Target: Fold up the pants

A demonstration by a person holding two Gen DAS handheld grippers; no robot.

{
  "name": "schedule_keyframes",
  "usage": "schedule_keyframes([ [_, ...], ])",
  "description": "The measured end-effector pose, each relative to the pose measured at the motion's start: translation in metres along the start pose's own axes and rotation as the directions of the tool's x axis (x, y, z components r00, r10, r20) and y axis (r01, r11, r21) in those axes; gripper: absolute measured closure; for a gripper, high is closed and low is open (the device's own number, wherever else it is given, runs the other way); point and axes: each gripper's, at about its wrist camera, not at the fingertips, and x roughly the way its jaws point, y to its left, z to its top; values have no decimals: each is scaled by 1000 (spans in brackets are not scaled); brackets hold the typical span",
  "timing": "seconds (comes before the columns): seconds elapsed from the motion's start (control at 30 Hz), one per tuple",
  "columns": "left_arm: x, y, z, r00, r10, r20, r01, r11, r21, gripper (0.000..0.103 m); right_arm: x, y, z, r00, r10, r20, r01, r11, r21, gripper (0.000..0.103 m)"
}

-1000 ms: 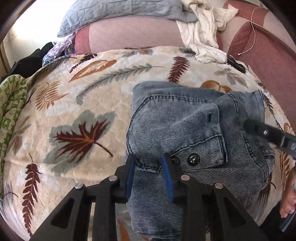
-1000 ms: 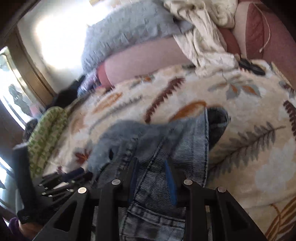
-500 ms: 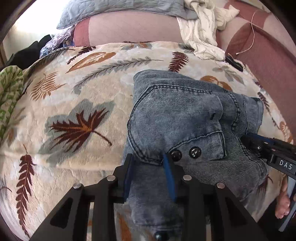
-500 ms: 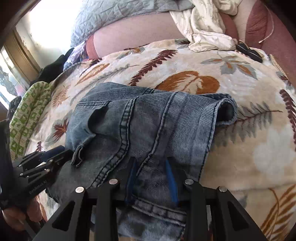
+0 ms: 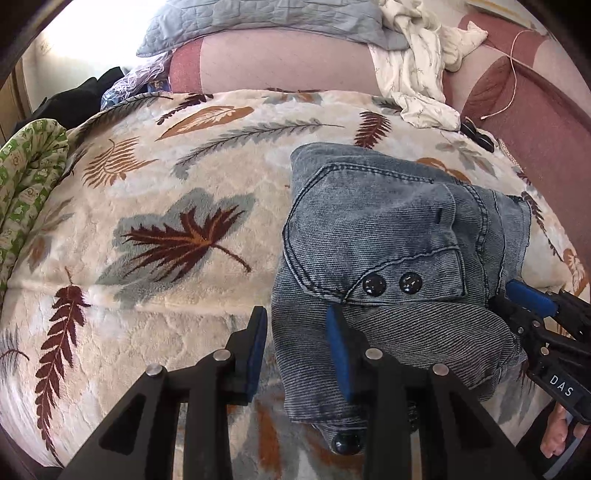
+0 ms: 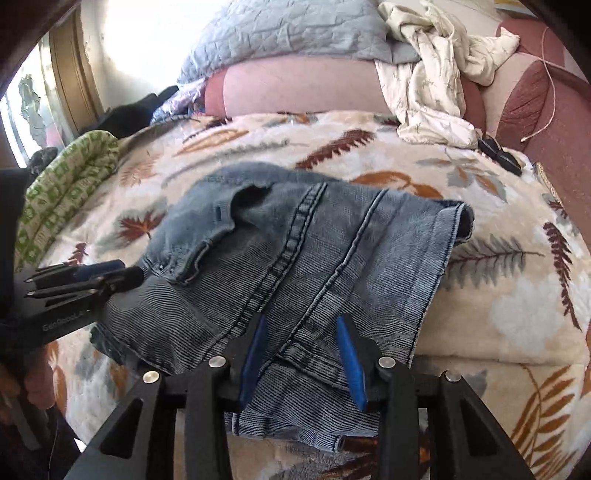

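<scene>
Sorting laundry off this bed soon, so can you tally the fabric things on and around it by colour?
Blue denim: 1, the pants
Leaf print: 1, the blanket
Grey: 1, the quilt
Cream: 1, the crumpled cloth
Green patterned: 1, the cloth
Total: 5

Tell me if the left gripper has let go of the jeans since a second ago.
Yes. The left gripper has opened; its left finger now sits over the blanket, clear of the jeans edge it pinched earlier.

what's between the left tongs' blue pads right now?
Left wrist view: the left tongs stand open around the edge of the folded jeans, with leaf-print blanket beneath.
</scene>
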Motion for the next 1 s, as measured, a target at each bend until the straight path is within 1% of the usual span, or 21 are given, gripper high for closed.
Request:
schedule_keyframes([
  [0.07, 4, -1, -1, 1000, 6, -17, -6, 1000, 10, 69, 2, -2, -1, 1000, 4, -10, -4, 1000, 12, 60],
  [0.17, 8, -4, -2, 1000, 14, -22, -14, 1000, 14, 68, 5, -4, 0, 1000, 6, -24, -5, 1000, 25, 60],
  [0.33, 11, -7, -4, 999, 30, -19, -30, 999, 34, 68, 7, 0, -1, 1000, -16, -22, 17, 999, 28, 59],
  [0.53, 12, -9, -3, 999, 43, -27, -42, 998, 45, 68, 9, -1, -1, 1000, -11, -27, 12, 999, 39, 59],
  [0.73, 12, -11, -2, 997, 62, -41, -60, 997, 57, 67, 7, 1, -2, 999, -29, -14, 29, 999, 31, 59],
  [0.77, 12, -12, -1, 997, 72, -40, -69, 996, 63, 65, 7, 2, -3, 999, -32, -7, 33, 999, 31, 59],
  [0.8, 11, -11, -1, 996, 82, -41, -79, 995, 62, 59, 6, 3, -4, 999, -35, 0, 35, 999, 31, 59],
  [0.83, 10, -9, 0, 995, 92, -46, -90, 995, 52, 56, 4, 4, -5, 999, -38, 8, 38, 999, 32, 59],
  [0.9, 9, -2, 1, 994, 94, -60, -93, 995, 23, 44, 2, 4, -6, 999, -35, 18, 34, 999, 36, 59],
  [1.0, 3, 9, 2, 996, 52, -69, -54, 998, -27, 41, -3, -1, -5, 1000, -7, 18, 6, 998, 59, 53],
])
